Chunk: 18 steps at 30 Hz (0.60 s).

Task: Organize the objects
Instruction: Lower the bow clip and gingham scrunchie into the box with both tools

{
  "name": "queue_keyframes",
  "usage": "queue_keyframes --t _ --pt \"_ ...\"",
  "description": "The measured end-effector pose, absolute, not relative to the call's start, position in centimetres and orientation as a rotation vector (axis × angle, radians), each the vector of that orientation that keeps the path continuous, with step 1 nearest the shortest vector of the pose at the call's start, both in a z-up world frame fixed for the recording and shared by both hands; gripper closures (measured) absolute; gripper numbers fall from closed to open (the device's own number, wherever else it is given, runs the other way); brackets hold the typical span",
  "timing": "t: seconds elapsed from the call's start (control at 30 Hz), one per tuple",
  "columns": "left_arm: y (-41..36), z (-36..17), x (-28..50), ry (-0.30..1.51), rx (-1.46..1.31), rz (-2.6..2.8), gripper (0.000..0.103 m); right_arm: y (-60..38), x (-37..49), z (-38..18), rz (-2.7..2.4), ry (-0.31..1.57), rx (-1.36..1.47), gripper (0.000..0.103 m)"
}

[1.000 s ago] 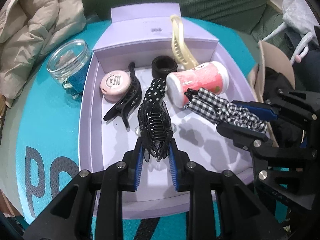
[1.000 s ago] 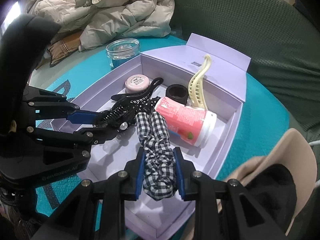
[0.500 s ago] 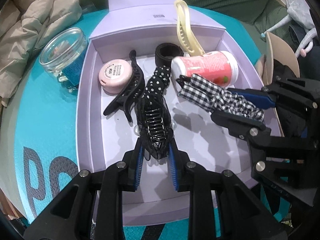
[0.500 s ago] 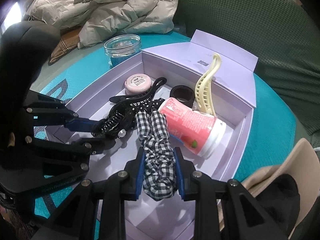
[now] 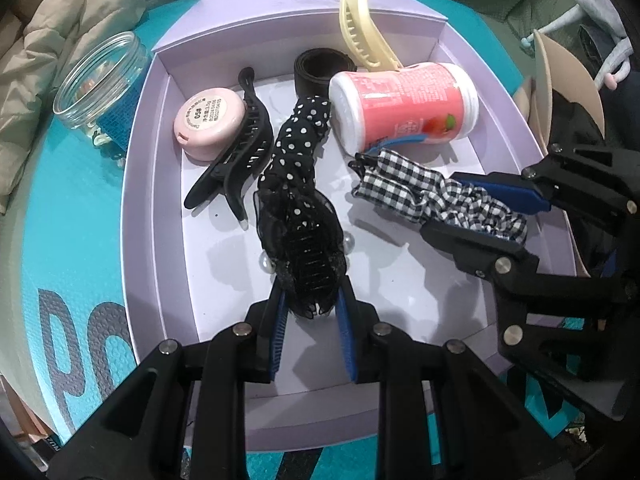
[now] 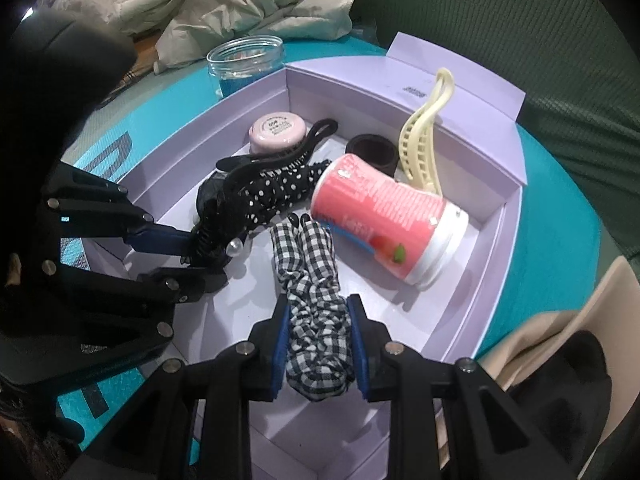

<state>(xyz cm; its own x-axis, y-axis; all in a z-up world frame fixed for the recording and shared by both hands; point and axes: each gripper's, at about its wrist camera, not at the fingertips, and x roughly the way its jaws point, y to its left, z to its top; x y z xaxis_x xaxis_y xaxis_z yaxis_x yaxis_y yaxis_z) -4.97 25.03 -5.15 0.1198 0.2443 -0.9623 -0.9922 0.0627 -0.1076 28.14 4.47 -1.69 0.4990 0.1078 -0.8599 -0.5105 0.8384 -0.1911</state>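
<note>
Lilac box [image 5: 144, 240] on teal mat, left tongs [image 5: 310, 312] clamping black dotted hair claw [image 5: 298, 216], right tongs [image 6: 318, 336] clamping gingham scrunchie [image 6: 312, 280]

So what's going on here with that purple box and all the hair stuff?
A person is sorting hair accessories into the lilac cardboard box. The left hand-held gripper is shut on a black lace claw clip with pearls; the right hand-held gripper is shut on a black-and-white gingham scrunchie. Both are over the box floor.

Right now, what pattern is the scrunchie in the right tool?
Black and white checks on the scrunchie, clearest in the right wrist view.
</note>
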Motion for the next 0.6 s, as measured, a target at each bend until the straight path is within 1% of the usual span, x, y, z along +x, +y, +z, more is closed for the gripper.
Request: queue_keyframes --t 0.27,0.6 --pt "25.6 -5.4 -5.4 1.018 -1.067 1.15 0.081 4.6 28.8 -2.2 0.389 1.026 -0.445 0.076" --pt "25.7 -5.6 -6.8 0.989 -1.043 1.187 0.081 4.7 29.7 -2.8 0.377 1.061 -0.404 0.076"
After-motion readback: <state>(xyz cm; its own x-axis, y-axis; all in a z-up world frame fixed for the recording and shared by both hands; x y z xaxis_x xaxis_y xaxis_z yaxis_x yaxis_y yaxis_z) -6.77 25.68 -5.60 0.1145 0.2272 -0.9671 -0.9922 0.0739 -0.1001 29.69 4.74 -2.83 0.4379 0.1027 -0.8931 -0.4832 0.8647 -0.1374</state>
